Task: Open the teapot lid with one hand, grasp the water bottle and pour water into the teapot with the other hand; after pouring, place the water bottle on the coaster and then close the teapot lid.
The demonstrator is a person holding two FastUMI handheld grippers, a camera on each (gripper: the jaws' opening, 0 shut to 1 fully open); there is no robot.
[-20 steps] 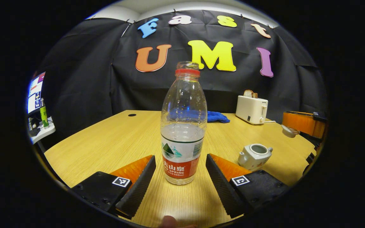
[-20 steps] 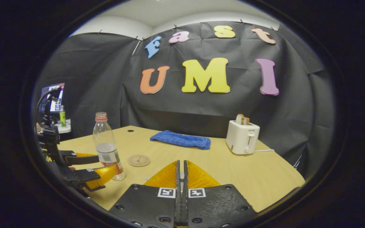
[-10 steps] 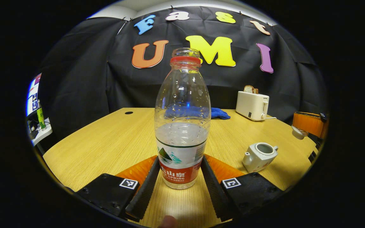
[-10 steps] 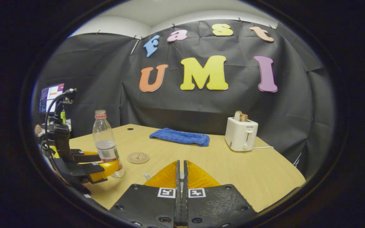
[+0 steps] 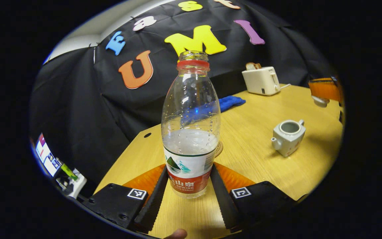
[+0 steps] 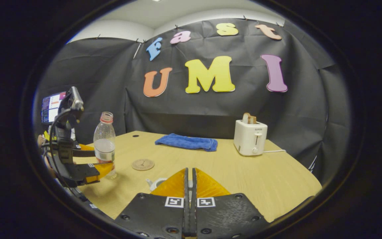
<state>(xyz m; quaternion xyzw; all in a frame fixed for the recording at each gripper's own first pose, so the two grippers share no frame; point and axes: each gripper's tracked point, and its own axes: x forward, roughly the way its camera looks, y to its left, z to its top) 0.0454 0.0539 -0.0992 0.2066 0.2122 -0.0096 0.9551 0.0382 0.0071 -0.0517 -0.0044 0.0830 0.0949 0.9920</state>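
Left gripper view has the left gripper [image 5: 188,186] closed on the water bottle [image 5: 191,126]: both fingers [image 5: 154,196] press its label band low on the body, and the uncapped bottle, roughly a third full, stands upright in the grip with the table tilted behind it, so I judge it lifted clear. The right gripper [image 6: 188,186] has its fingers drawn together with only a slit between; a small pale thing shows in that slit, and across the table in the left gripper view a pale knobbed piece, probably the lid [image 5: 319,100], hangs under that gripper's fingers, so the lid looks pinched, though the contact itself is hard to make out.

The step in hand, as I read it, is carrying the bottle to the pour. The teapot [image 5: 288,132] sits open at about 2 o'clock from the bottle, spout toward the camera, well apart from it. The next move calls for bringing the bottle neck over that small round mouth and tipping slowly, since the opening is narrow and water could splash onto the wood.

The coaster [image 6: 143,164] lies just behind the bottle, near 1 o'clock of it in the right gripper view, free for the set-down. Farther back are a blue towel [image 6: 187,142] and a toaster [image 6: 250,137] with bread, at 12 and 1 o'clock, neither in the path. The table [image 6: 244,179] between bottle and teapot is bare wood.
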